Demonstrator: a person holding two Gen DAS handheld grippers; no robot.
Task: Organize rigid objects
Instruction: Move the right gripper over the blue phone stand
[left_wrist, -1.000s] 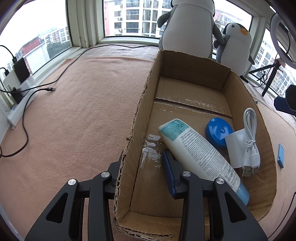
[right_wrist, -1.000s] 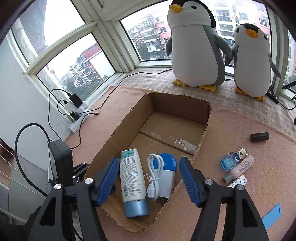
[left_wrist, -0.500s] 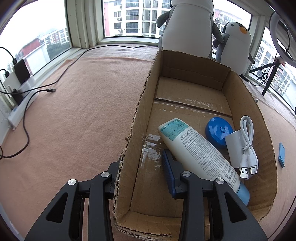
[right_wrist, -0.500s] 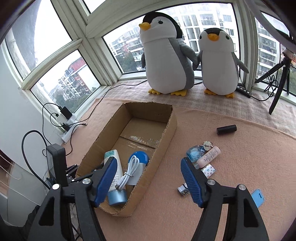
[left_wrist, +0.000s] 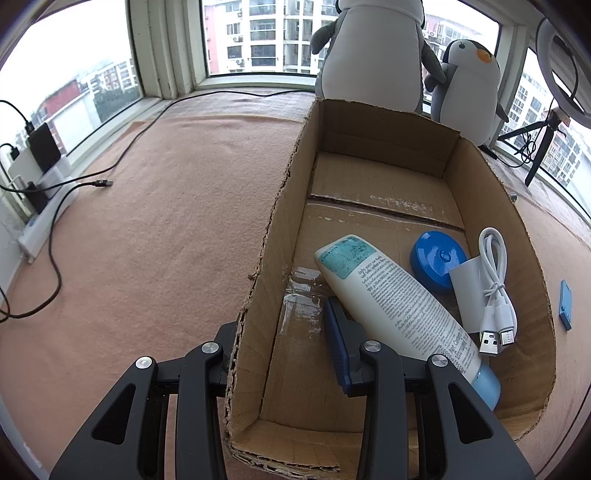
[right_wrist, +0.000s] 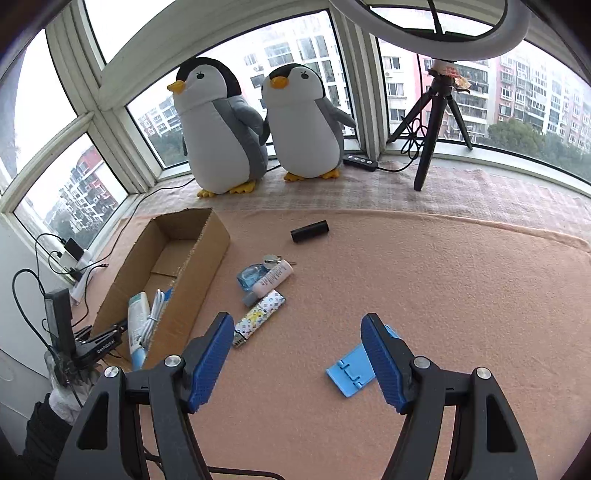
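A pinkish-tan carpet (right_wrist: 424, 280) covers the window ledge floor, with two plush grey-and-white penguins (right_wrist: 221, 129) at the back. The open brown cardboard box (left_wrist: 476, 173) lies on it; the left gripper (left_wrist: 280, 347) straddles its near left wall, one finger outside and one inside, jaws apart and not visibly clamped. Inside lie a cream lotion tube with a pale blue cap (left_wrist: 399, 306), a round blue lid (left_wrist: 436, 258) and a coiled white USB cable (left_wrist: 495, 288). The right gripper (right_wrist: 295, 358) hangs wide open above the carpet, a flat light-blue plastic stand (right_wrist: 351, 369) beside its right finger. A patterned white pack (right_wrist: 258, 321), a small pink bottle (right_wrist: 269, 280) and a black cylinder (right_wrist: 309, 231) lie farther off.
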